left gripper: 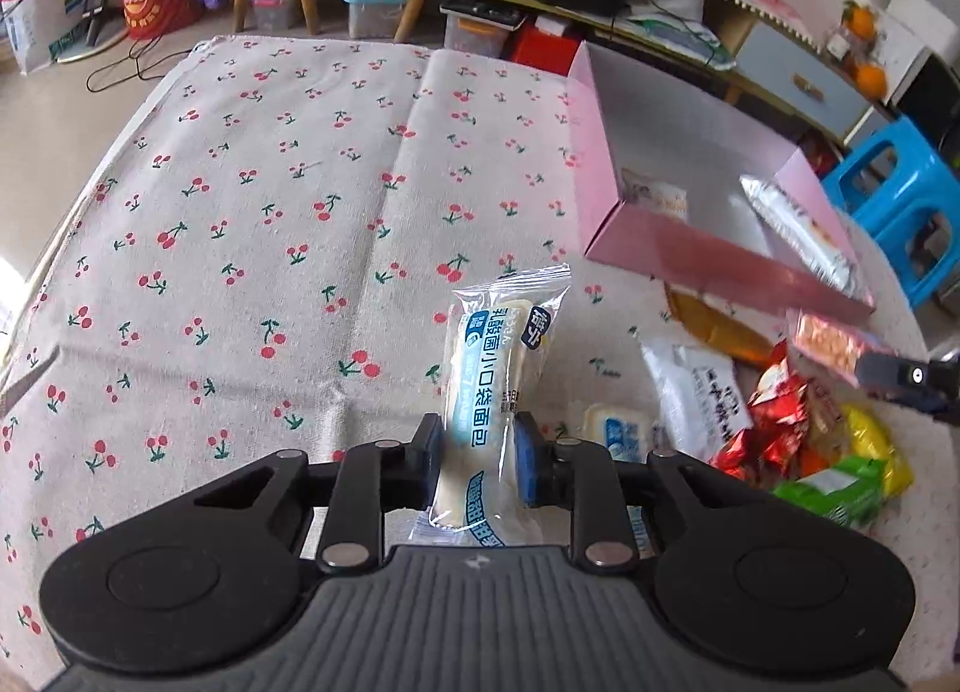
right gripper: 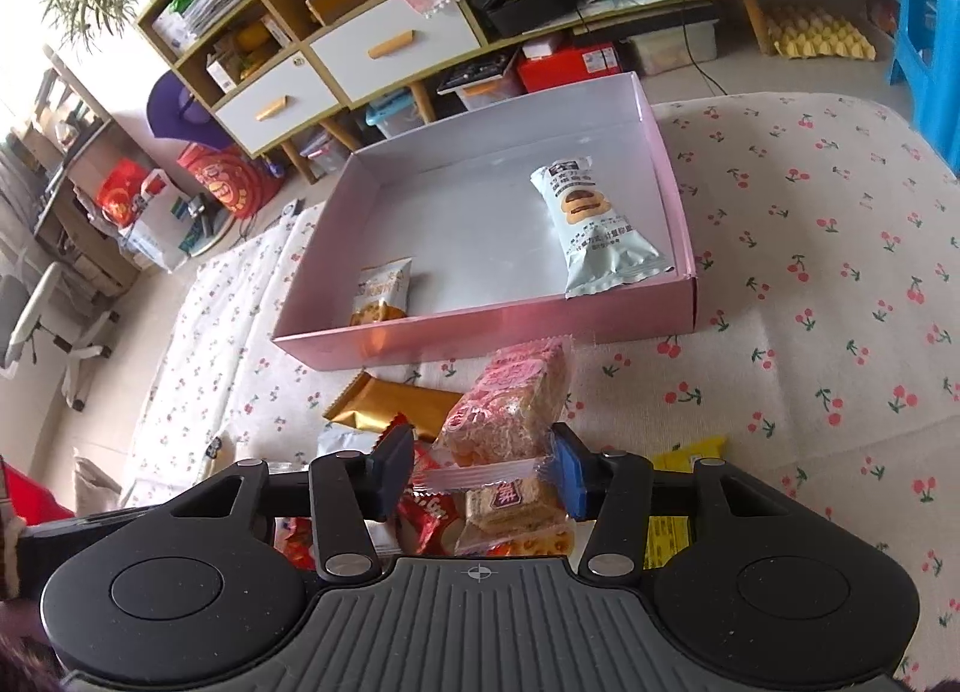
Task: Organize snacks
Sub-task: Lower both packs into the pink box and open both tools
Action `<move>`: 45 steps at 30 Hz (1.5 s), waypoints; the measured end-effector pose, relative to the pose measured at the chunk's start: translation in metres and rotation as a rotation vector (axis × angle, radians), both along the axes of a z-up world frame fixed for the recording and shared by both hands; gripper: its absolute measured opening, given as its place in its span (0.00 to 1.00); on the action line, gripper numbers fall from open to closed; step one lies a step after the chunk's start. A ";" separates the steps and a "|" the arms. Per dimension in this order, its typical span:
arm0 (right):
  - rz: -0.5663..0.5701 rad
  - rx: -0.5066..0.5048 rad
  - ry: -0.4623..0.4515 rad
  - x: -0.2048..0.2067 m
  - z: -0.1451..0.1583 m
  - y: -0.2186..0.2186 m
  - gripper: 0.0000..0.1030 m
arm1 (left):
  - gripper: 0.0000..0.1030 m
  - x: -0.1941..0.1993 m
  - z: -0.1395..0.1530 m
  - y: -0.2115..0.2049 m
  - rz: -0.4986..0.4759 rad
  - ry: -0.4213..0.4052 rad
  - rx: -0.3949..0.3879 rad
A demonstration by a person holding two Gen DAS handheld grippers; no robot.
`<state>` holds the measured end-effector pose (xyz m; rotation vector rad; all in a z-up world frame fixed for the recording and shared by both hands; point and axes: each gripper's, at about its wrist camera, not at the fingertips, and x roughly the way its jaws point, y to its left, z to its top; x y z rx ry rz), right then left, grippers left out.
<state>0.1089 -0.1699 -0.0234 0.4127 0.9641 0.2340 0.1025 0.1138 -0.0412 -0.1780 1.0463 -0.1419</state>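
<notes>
- Roughly early-stage: pink box [right gripper: 480, 326] ahead of the right gripper [right gripper: 480, 467] holds only two packets [right gripper: 600, 230]; a pile of snacks [right gripper: 432, 506] lies loose beneath that gripper.
- Right gripper clamps a clear-wrapped pink rice cake [right gripper: 510, 404], just short of the box's near wall.
- Left gripper [left gripper: 477, 455] pinches a bread roll [left gripper: 489, 374], white with blue print, upright above the cloth [left gripper: 240, 212]; box ahead, to its right.

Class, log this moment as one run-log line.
left tongs: shut on bread | right tongs: shut on cake | box: two packets inside
</notes>
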 end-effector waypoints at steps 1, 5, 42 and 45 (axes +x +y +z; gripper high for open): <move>-0.001 0.008 -0.002 -0.001 0.002 -0.001 0.47 | 0.21 0.000 0.002 0.000 0.004 -0.002 -0.006; -0.010 0.052 -0.020 -0.010 0.015 -0.007 0.47 | 0.21 0.000 0.009 0.000 0.023 -0.012 -0.043; 0.021 0.111 -0.129 0.095 -0.026 -0.044 0.46 | 0.20 0.112 0.008 -0.118 -0.037 -0.093 -0.151; 0.057 0.064 -0.148 0.101 -0.027 -0.037 0.46 | 0.20 0.124 0.004 -0.127 -0.035 -0.086 -0.139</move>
